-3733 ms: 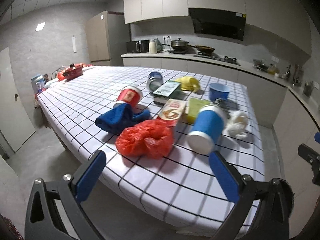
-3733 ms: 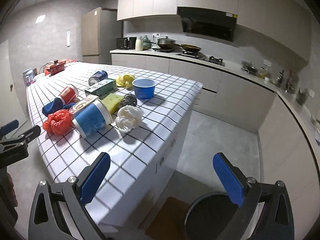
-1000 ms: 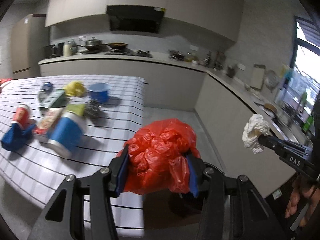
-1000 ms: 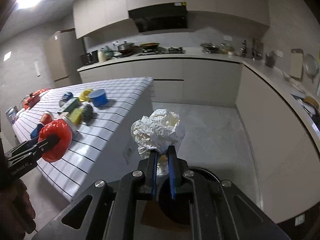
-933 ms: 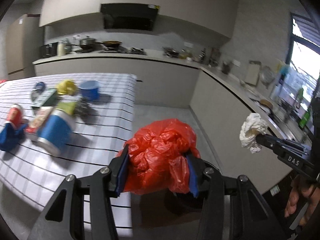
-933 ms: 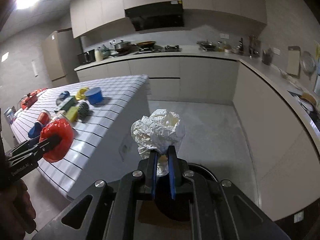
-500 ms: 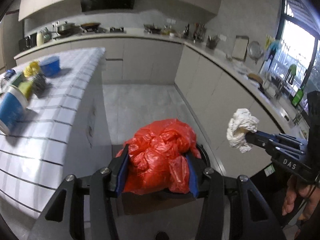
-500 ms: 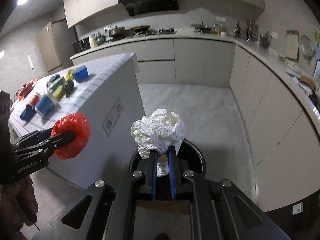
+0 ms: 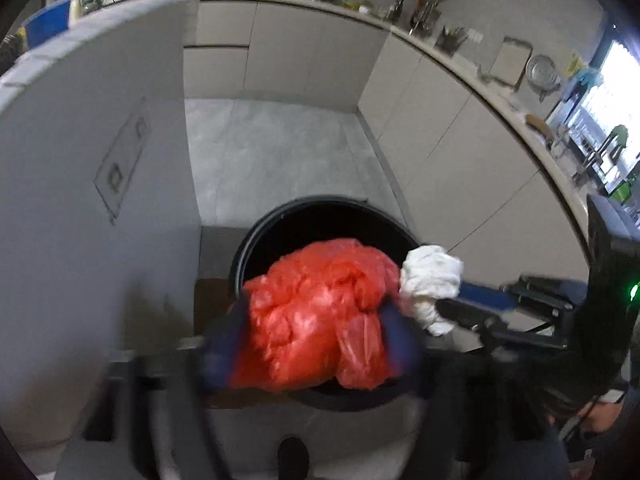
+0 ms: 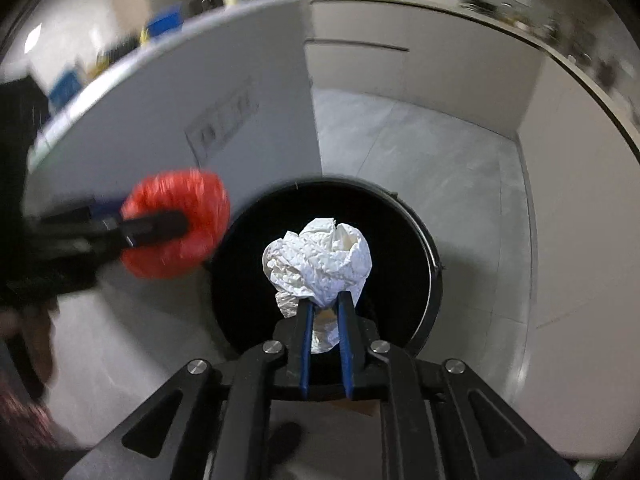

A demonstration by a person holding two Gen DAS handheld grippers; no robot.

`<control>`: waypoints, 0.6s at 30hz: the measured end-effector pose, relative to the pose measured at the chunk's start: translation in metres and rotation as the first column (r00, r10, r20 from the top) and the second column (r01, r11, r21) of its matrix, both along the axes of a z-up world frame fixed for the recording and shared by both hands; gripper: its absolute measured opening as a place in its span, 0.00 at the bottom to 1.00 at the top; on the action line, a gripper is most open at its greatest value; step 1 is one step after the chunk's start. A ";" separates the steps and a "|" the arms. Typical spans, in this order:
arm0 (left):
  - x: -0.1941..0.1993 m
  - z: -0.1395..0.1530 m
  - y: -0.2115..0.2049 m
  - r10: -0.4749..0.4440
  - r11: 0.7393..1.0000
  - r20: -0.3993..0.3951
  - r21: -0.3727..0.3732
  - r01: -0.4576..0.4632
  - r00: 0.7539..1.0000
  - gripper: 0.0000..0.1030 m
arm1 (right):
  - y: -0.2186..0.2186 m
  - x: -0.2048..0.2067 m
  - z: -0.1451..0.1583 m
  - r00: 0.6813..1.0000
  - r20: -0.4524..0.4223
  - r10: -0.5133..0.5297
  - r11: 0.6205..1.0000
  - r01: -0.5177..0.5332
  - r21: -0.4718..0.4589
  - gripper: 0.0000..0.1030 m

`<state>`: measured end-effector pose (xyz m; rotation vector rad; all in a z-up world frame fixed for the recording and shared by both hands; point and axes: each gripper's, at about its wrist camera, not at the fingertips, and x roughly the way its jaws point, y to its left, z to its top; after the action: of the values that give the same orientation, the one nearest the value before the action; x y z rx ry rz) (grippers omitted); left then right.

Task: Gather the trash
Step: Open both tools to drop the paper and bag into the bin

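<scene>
A round black bin is seen on the grey tiled floor, just beside the white end panel of the kitchen island, where a recessed socket plate is set. A brown mat is partly covered by the bin. Pale cabinets and a long worktop crowded with utensils run along the far wall and round to a bright window at the right; blue containers are glimpsed on the island top.

The red plastic bag is seen between the fingers of the left gripper, whose jaws are opening; the picture is blurred, so contact with the pads cannot be told. The bag hangs over the near rim of the bin.

The crumpled white paper sits between the blue pads of the right gripper, whose jaws are opening too, and it is above the bin's dark mouth. In the left wrist view the paper touches the bag's side.

No writing can be read.
</scene>
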<state>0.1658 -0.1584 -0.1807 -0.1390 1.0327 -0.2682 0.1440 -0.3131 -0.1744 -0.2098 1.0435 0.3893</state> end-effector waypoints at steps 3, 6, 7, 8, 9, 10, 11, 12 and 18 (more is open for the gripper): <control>0.000 -0.005 0.009 0.073 0.996 -0.004 0.050 -0.073 0.997 1.00 | -0.009 0.008 -0.020 0.999 -0.005 0.032 0.997 -0.032 -0.069 0.87; -0.005 -0.001 0.012 0.079 0.993 -0.004 0.088 -0.078 0.997 1.00 | -0.026 0.009 -0.018 1.000 0.000 0.002 0.997 -0.002 -0.072 0.97; -0.006 0.002 0.012 0.077 0.992 0.004 0.102 -0.077 0.997 1.00 | -0.031 0.008 -0.016 1.000 0.003 -0.007 0.998 0.007 -0.066 0.97; -0.007 0.004 0.011 0.073 0.991 0.011 0.112 -0.074 0.997 1.00 | -0.034 0.007 -0.013 1.000 0.003 -0.024 0.998 0.024 -0.063 0.97; -0.011 0.007 0.011 0.072 0.990 0.023 0.119 -0.075 0.997 1.00 | -0.038 0.006 -0.010 0.999 0.001 -0.046 0.997 0.046 -0.053 0.97; -0.008 0.010 0.005 0.074 0.988 0.030 0.130 -0.077 0.997 1.00 | -0.042 0.005 -0.007 0.998 0.001 -0.069 0.997 0.069 -0.035 0.97; -0.010 0.012 0.004 0.074 0.988 0.035 0.137 -0.079 0.997 1.00 | -0.045 0.005 -0.005 0.996 0.000 -0.089 0.996 0.089 -0.024 1.00; -0.012 0.013 0.002 0.075 0.988 0.038 0.135 -0.079 0.996 1.00 | -0.047 0.006 -0.003 0.993 0.000 -0.122 0.992 0.122 -0.019 1.00; -0.023 0.028 0.003 0.086 0.987 0.056 0.134 -0.093 0.995 1.00 | -0.051 0.005 0.014 0.972 0.024 -0.236 0.972 0.235 0.019 1.00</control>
<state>0.1429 -0.1555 -0.1527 -0.0546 0.9886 -0.1186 0.1486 -0.3637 -0.1603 -0.0749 1.0256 0.1792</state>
